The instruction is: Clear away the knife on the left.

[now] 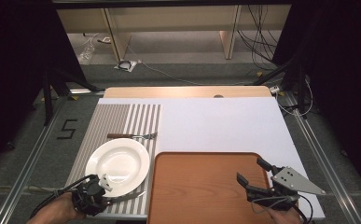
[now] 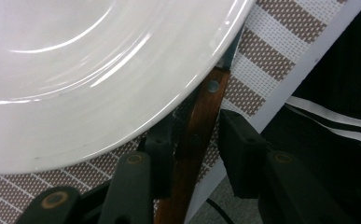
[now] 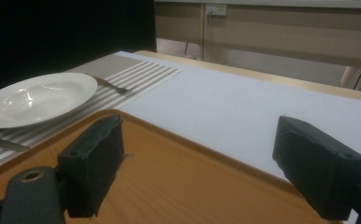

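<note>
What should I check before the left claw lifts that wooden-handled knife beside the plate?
1. Brown wooden knife handle between the left claw's jaws: ok.
2. Pads pressing on the handle: not ok; a gap shows on one side.
3. Round white ceramic plate clear of the knife: not ok; its rim overlaps the blade end.
4. Right claw open, over the orange-brown wooden tray: ok.
5. Wooden-handled fork out of the way beyond the plate: ok.
6. Knife flat on the striped placemat: cannot tell.
</note>
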Available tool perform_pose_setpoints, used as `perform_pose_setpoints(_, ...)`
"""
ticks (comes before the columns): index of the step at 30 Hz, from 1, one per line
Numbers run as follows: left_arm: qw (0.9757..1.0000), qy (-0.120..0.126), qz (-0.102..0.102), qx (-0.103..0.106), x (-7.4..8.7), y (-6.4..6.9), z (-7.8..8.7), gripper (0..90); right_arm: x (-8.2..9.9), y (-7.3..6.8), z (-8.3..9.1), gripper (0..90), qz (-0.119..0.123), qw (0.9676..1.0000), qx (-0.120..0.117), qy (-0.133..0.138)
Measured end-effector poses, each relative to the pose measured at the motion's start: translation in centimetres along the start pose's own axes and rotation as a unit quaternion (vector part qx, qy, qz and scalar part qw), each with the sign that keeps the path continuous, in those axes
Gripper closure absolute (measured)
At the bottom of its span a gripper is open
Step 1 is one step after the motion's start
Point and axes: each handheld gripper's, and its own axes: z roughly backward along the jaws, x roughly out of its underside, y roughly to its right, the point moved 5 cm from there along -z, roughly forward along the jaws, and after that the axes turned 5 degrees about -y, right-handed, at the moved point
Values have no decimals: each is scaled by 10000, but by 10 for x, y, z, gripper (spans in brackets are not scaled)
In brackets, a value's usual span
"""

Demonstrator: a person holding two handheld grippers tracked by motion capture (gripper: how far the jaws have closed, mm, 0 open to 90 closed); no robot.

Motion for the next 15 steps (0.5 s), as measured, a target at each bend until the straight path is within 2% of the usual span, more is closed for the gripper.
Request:
perform_pose_setpoints(7,9996,-67,-277,-4,-3,3,0,739,0,-1,0,177,5,10000,-25,19)
perform_pose_setpoints(15,9992,-76,-386,-11,-4,3,1,758,0,-2,0,179,22,10000,-45,-22)
